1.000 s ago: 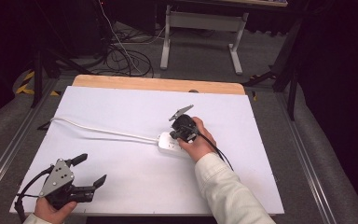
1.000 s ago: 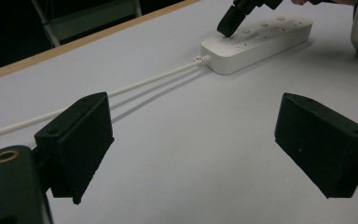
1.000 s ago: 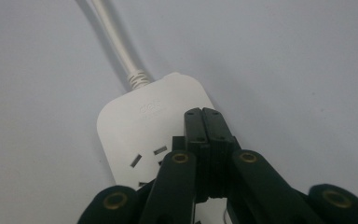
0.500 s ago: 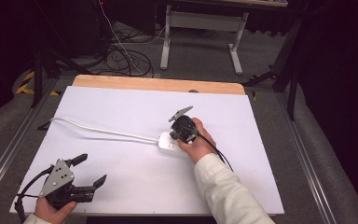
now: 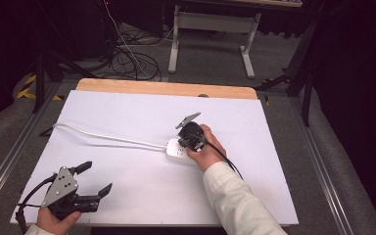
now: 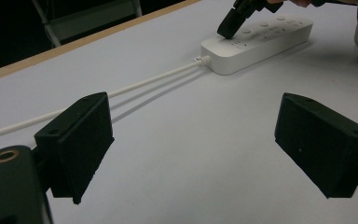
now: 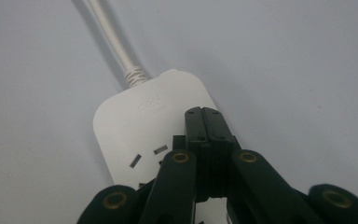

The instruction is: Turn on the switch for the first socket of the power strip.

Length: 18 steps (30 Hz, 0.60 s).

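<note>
- Your left gripper [image 5: 92, 178] is resting at the near left corner of the white table [image 5: 127, 112], its jaws standing wide apart with nothing between them.
- The white cord [image 5: 103, 138] is running from the table's left side (lying flat) to the power strip [image 5: 175, 149] near the middle.
- Your right gripper [image 7: 208, 125] is pressing its closed jaws onto the strip's top.
</note>
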Available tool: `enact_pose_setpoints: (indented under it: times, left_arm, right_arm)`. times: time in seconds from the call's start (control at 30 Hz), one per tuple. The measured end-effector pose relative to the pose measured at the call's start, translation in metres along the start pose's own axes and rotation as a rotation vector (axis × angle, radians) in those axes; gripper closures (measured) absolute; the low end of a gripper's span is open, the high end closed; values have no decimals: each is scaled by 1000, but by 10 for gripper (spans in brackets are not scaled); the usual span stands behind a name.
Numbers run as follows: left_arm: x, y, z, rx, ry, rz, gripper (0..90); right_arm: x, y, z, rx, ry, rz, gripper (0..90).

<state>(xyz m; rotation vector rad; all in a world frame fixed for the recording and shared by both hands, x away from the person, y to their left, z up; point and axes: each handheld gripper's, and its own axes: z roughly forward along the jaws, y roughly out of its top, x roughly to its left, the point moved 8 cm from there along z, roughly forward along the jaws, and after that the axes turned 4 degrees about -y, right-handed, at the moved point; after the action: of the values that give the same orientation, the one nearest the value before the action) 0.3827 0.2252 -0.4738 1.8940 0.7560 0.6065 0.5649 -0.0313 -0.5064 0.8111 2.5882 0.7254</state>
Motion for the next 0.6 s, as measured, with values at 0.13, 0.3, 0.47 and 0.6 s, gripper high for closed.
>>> enact_pose_setpoints:
  times: [0.13,0.3,0.47,0.6]
  left_arm:
    - [0,0,0,3,1,-1,118]
    - [-1,0,1,4,1,1,118]
    - [0,0,1,4,1,5,118]
    - [-1,0,2,5,1,7,118]
  right_arm:
    - [0,-1,0,14,3,2,900]
    - [-5,-3,-1,12,-30,-3,900]
    - [-4,-3,-1,8,-31,-7,900]
    - [-5,-3,-1,7,-22,0,900]
